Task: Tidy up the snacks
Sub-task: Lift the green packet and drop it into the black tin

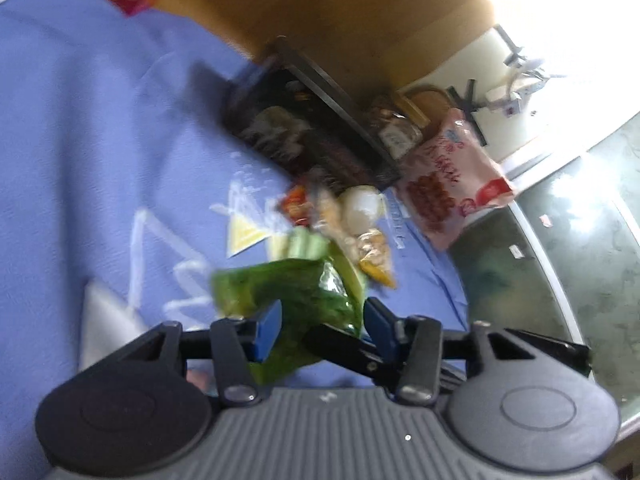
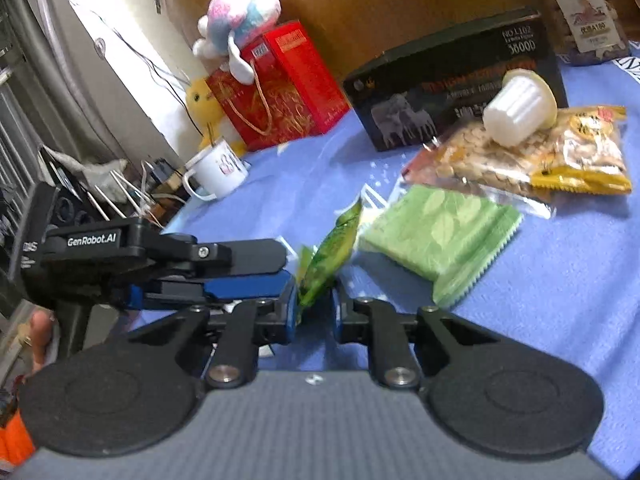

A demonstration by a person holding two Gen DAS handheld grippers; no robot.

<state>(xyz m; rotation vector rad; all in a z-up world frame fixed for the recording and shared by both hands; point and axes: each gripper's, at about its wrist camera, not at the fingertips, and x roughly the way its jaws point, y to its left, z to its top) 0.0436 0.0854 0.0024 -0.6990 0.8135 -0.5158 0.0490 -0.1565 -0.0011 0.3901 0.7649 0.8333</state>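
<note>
Both grippers hold one small dark green snack packet (image 1: pixel 296 292) above the blue cloth. My left gripper (image 1: pixel 320 328) is shut on it, and its fingers enter the right wrist view from the left (image 2: pixel 240 260). My right gripper (image 2: pixel 316 308) is shut on the same packet (image 2: pixel 330 256), seen edge-on. Beyond it lie a light green leaf-print packet (image 2: pixel 436 236), a clear bag of nuts (image 2: pixel 480 160), a yellow snack bag (image 2: pixel 580 152) and a white ribbed cup (image 2: pixel 520 108) resting on the bags. The same pile shows in the left wrist view (image 1: pixel 360 224).
A black box (image 2: pixel 452 96) stands behind the pile, with a nut jar (image 2: pixel 580 12) at the far right. A red gift bag (image 2: pixel 280 84) topped by a plush toy (image 2: pixel 240 12) and a white mug (image 2: pixel 218 172) stand at the left. A pink snack bag (image 1: pixel 448 184) lies near the table edge.
</note>
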